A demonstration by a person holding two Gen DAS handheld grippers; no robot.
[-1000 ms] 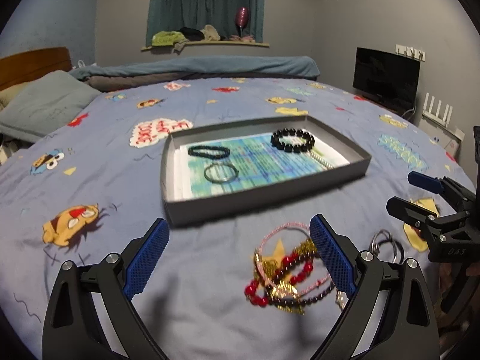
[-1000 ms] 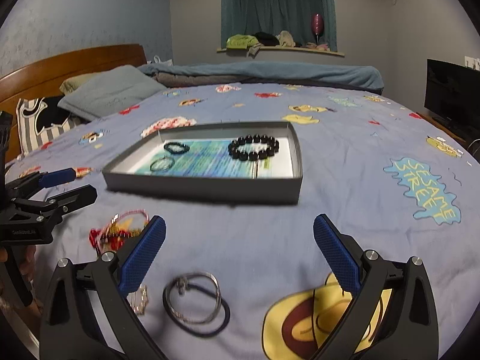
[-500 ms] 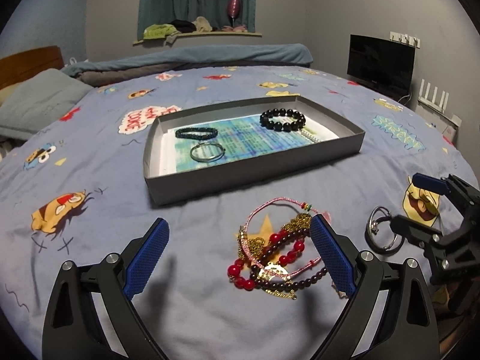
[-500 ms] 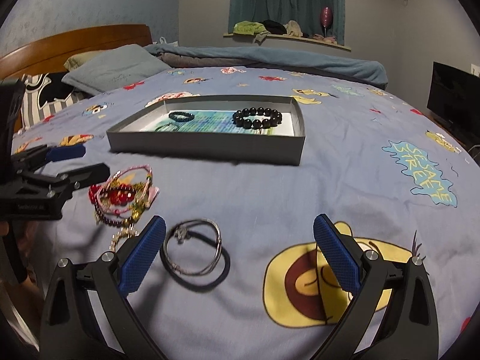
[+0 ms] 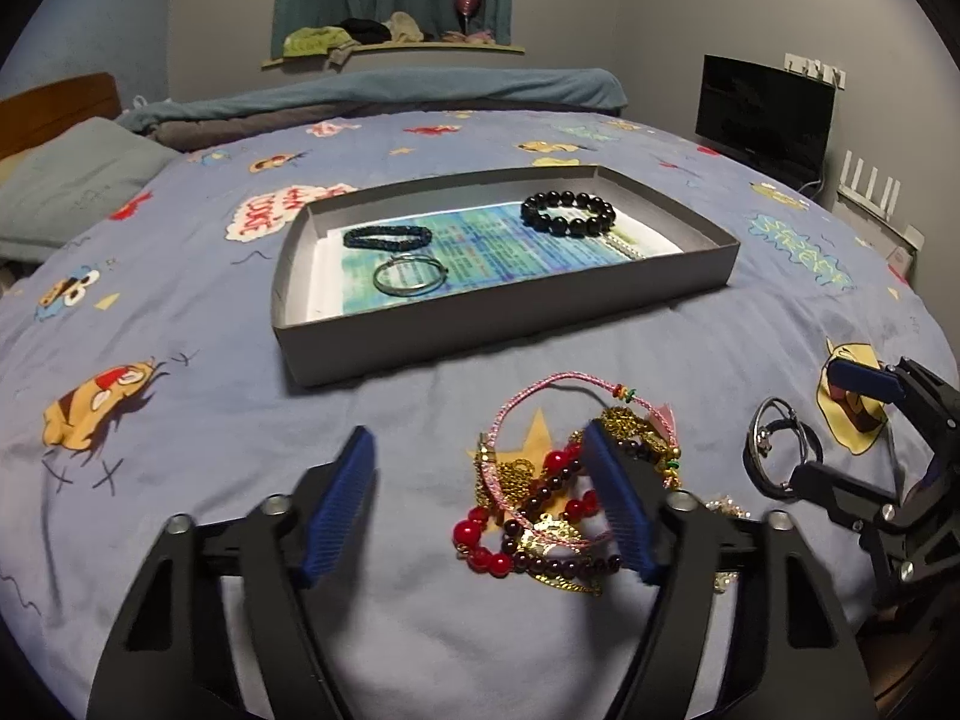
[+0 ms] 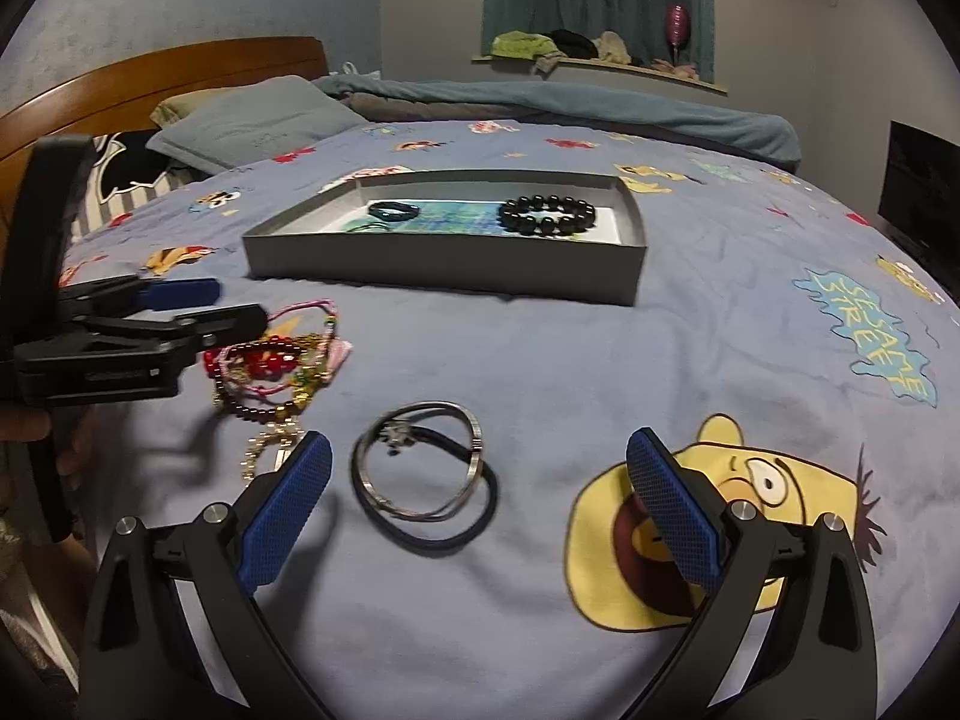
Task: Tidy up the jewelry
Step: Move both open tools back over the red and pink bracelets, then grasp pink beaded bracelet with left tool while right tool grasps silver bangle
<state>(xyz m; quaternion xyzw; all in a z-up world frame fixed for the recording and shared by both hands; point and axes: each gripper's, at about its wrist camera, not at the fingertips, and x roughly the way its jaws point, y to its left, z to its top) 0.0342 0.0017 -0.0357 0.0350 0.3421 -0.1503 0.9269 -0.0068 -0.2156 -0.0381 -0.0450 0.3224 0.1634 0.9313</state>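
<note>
A grey tray [image 5: 498,330] [image 6: 444,267] lies on the bed. It holds a black bead bracelet [image 5: 567,213] [image 6: 547,215], a dark braided bracelet [image 5: 387,237] and a silver ring bangle [image 5: 410,276]. A tangled pile of red, pink and gold jewelry [image 5: 564,486] [image 6: 276,366] lies in front of the tray. My left gripper [image 5: 480,480] is open and empty over the pile. A silver bangle with a black cord [image 6: 426,474] [image 5: 780,450] lies to the pile's right. My right gripper [image 6: 480,492] is open and empty around it.
The bed has a blue cartoon-print sheet [image 5: 180,360]. A grey pillow [image 6: 252,120] and wooden headboard [image 6: 162,78] are at the far left. A black monitor [image 5: 762,114] stands past the bed's right edge.
Both grippers have moved lower and closer to the loose jewelry. The left jaws have narrowed somewhat over the pile. The right gripper now brackets the silver bangle.
</note>
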